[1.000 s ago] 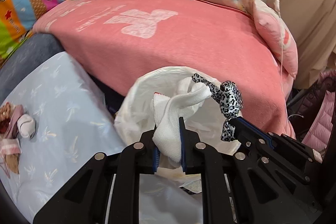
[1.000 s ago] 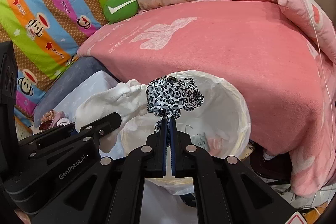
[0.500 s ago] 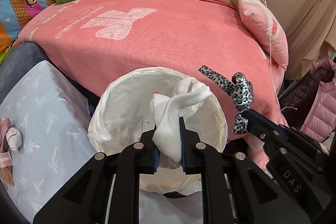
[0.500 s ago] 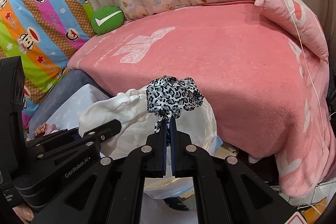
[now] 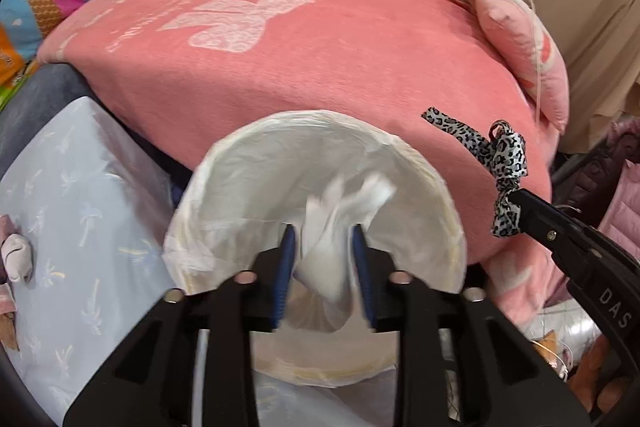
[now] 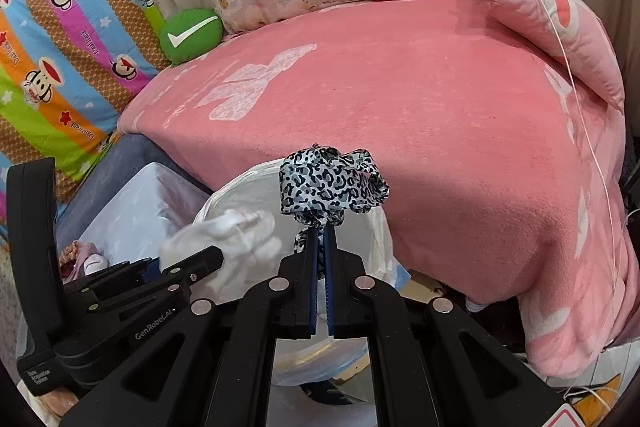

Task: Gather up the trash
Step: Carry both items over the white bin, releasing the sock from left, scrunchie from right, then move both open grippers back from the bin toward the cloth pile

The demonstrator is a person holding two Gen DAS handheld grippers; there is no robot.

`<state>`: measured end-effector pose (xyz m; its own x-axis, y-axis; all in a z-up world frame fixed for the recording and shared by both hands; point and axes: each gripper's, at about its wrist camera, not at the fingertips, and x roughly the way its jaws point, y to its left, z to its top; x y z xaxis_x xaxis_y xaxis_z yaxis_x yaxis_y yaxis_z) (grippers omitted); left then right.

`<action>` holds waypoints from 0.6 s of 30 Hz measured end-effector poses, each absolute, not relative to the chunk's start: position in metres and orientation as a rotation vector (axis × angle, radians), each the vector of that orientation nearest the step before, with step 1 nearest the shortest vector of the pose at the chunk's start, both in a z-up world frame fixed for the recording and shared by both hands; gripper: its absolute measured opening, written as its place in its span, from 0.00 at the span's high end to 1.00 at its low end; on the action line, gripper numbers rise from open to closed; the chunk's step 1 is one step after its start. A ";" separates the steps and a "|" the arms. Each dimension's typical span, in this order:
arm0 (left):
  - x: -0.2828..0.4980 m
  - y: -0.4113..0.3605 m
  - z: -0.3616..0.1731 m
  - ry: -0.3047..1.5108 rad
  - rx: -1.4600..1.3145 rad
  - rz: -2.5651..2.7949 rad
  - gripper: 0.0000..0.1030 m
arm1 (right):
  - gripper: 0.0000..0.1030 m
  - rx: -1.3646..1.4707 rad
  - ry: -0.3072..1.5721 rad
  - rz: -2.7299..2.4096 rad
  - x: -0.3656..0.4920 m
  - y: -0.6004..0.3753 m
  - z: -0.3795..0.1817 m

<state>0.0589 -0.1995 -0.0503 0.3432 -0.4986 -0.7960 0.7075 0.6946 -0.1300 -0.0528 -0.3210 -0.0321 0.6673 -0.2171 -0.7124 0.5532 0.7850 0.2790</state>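
Observation:
A round bin lined with a white bag (image 5: 224,195) stands in front of the pink bed. My left gripper (image 5: 323,243) hovers over its mouth with its jaws parted. A white cloth (image 5: 336,227), blurred, sits loose between the blue pads and is dropping out. The cloth and the left gripper also show in the right wrist view (image 6: 224,239). My right gripper (image 6: 320,239) is shut on a leopard-print fabric strip (image 6: 328,183), held to the right of the bin. The strip also shows in the left wrist view (image 5: 504,163).
A pink blanket (image 5: 320,59) covers the bed behind the bin. A pale blue sheet (image 5: 72,211) with small pinkish items (image 5: 16,259) lies at left. A pink pillow (image 6: 552,19) and a green cushion (image 6: 192,35) sit on the bed. Clutter lies on the floor at right.
My left gripper has opened over the bin and the white cloth is slipping out. Both grippers moved a little to the right. The right gripper still holds the leopard strip.

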 end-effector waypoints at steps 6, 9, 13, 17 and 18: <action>0.072 -0.180 -0.051 0.930 0.242 -0.708 0.40 | 0.97 0.473 0.743 -0.404 -0.022 -0.299 -0.033; 0.075 -0.170 -0.047 0.923 0.235 -0.684 0.40 | 0.97 0.452 0.747 -0.384 -0.011 -0.289 -0.031; 0.076 -0.162 -0.044 0.911 0.239 -0.663 0.40 | 0.97 0.435 0.750 -0.364 -0.001 -0.282 -0.029; 0.080 -0.155 -0.044 0.912 0.226 -0.643 0.37 | 0.90 0.422 0.748 -0.357 0.003 -0.277 -0.027; 0.081 -0.154 -0.044 0.916 0.220 -0.639 0.36 | 0.85 0.419 0.749 -0.358 0.004 -0.277 -0.027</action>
